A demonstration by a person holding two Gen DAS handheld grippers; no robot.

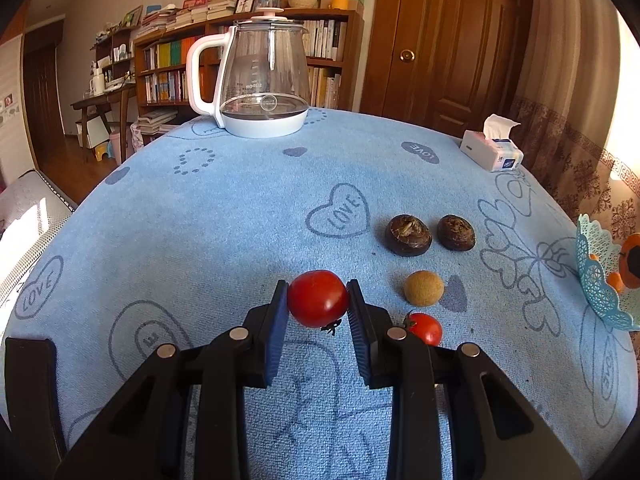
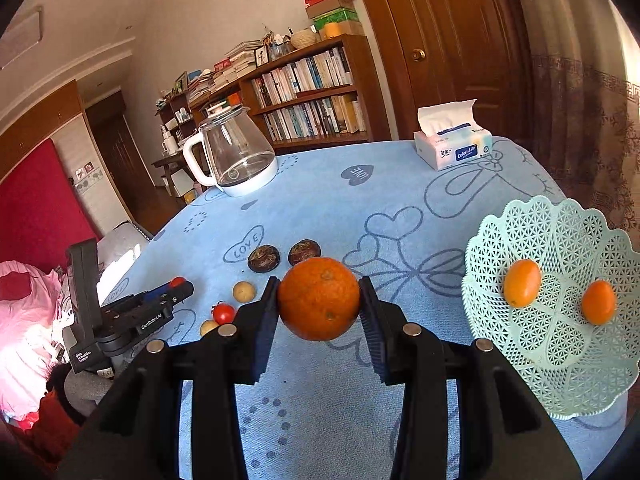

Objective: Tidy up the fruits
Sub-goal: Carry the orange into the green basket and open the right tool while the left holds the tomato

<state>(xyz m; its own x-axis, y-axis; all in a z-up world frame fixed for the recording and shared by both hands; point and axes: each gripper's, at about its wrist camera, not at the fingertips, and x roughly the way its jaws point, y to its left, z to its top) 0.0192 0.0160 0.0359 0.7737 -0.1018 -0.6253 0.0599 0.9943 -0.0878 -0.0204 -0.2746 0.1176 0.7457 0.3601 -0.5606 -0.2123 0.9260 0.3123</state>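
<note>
Right wrist view: basket (image 2: 560,380) holds two kumquats (image 2: 521,283) — right fingers (image 2: 319,304) clamp an orange (image 2: 319,298) above the desk (image 2: 320,400), beside it. Left fingers (image 1: 318,300) grip a tomato (image 1: 318,298); five fruits wait — roughly a third done.

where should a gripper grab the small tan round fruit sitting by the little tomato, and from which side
Grip the tan fruit across its widest middle, coming down from above. It is a near-sphere, so any axis fits, but the small tomato lies close on its near side. Setting the fingers left and right should keep them off the tomato and the two dark fruits beyond.
</note>
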